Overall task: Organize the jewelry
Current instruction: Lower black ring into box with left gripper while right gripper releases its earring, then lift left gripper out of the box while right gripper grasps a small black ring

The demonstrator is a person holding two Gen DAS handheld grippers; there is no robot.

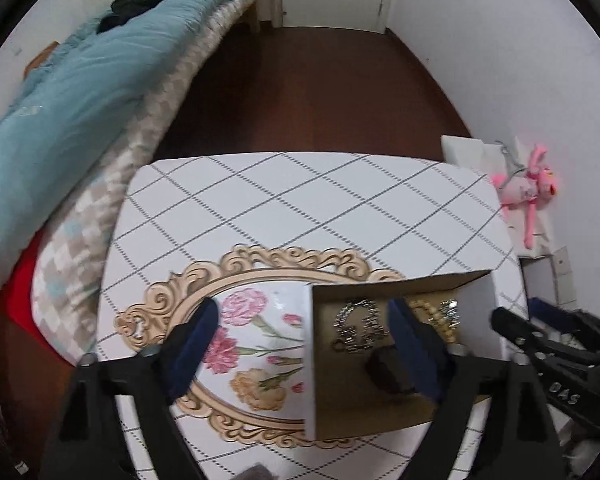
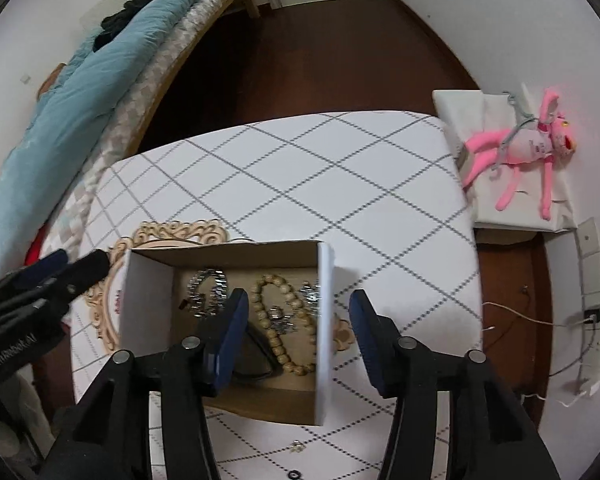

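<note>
Most of the jewelry already lies in the box [image 1: 380, 364]: from my left wrist, the left claw [image 1: 304, 344] gapes empty astride its wall. From my right wrist, the right claw [image 2: 298, 336] is released too, while small pieces [image 2: 297, 446] wait on the counter [image 2: 300, 184].

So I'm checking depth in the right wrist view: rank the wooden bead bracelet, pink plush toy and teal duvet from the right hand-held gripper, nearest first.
From the right hand-held gripper:
1. Wooden bead bracelet, in the box between the fingers.
2. Pink plush toy, right, beyond the table.
3. Teal duvet, on the bed, far left.
</note>
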